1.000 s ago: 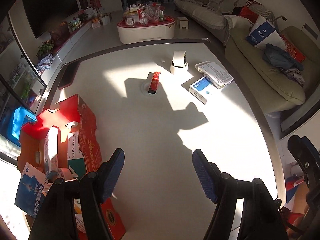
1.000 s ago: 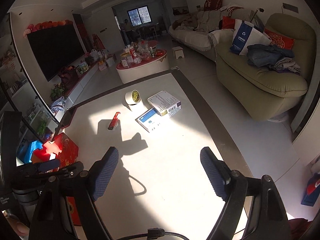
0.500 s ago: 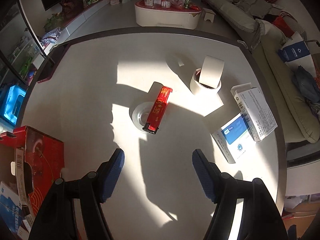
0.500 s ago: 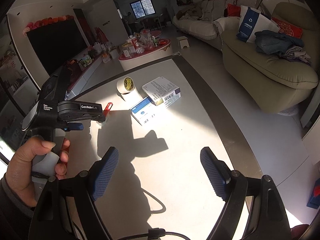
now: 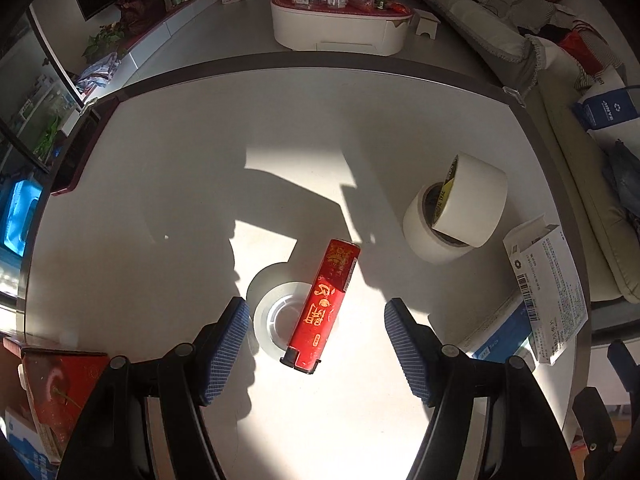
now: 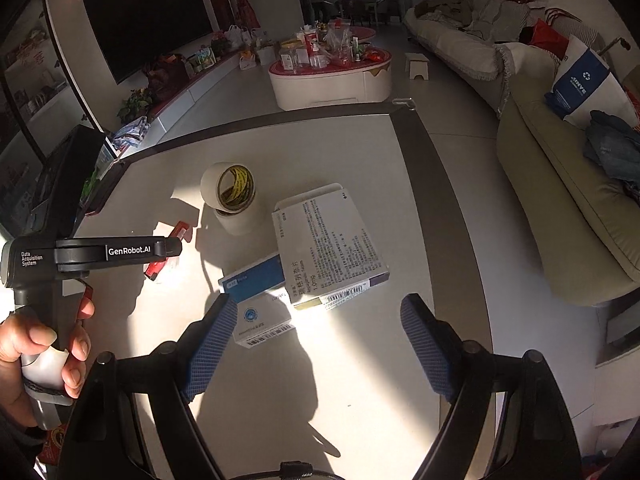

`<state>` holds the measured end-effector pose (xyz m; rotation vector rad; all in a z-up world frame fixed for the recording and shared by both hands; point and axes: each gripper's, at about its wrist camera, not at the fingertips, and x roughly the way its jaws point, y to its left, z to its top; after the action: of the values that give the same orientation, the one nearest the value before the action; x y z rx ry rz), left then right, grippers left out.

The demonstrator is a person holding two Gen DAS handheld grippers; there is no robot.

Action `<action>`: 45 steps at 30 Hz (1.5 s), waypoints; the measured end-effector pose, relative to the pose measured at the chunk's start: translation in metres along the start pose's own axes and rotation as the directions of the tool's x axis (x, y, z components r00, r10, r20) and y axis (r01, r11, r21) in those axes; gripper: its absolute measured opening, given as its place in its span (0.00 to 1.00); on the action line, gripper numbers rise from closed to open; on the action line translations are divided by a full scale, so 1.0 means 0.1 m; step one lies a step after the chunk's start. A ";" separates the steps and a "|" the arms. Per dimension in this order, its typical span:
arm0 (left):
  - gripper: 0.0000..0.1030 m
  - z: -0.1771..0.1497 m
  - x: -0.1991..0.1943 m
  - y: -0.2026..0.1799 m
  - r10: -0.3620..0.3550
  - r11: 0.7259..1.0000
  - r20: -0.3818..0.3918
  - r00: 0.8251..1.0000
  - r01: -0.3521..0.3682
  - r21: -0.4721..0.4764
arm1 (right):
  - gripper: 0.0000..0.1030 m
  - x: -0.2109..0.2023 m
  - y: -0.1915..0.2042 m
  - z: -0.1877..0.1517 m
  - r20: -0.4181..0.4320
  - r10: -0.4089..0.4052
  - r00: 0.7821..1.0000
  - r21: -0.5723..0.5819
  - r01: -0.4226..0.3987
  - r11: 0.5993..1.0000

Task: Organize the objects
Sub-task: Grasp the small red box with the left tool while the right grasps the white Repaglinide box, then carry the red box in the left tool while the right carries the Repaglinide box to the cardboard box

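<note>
Left gripper (image 5: 316, 344), fingers spread wide and empty, has the slim red printed box (image 5: 323, 304) dead between them, long axis pointing away, propped on a clear tape roll (image 5: 276, 316).

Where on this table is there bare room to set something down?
The far half of the white table, beyond the red box and toward the dark edge, is bare. So is the near strip under the right gripper. It is crowded around the tape rolls and the stacked cartons.
</note>
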<state>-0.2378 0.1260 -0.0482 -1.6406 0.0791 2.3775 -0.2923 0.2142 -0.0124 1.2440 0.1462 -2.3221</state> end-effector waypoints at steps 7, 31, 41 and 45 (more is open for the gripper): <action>0.72 -0.03 0.12 -0.03 0.008 0.999 -0.013 1.000 -0.007 0.042 | 0.82 0.44 0.00 0.27 -0.079 -0.039 0.996 -0.073 0.033 0.997; 0.20 -0.09 0.07 0.01 0.075 0.985 0.009 0.997 -0.076 0.154 | 0.71 0.71 0.18 0.38 -0.150 -0.010 0.989 -0.123 -0.009 0.992; 0.19 -0.20 0.00 0.05 0.065 0.989 0.005 0.998 -0.065 0.134 | 0.71 0.56 0.17 0.31 -0.117 0.000 0.993 -0.099 -0.012 0.995; 0.19 -0.27 -0.12 0.02 0.051 0.990 0.022 0.998 -0.054 0.131 | 0.71 0.43 0.15 0.25 -0.097 0.007 0.995 -0.083 -0.015 0.996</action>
<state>-0.2101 0.1175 -0.0471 -1.5747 0.2730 2.3698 -0.3235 0.1767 -0.0311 1.3125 0.2668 -2.2235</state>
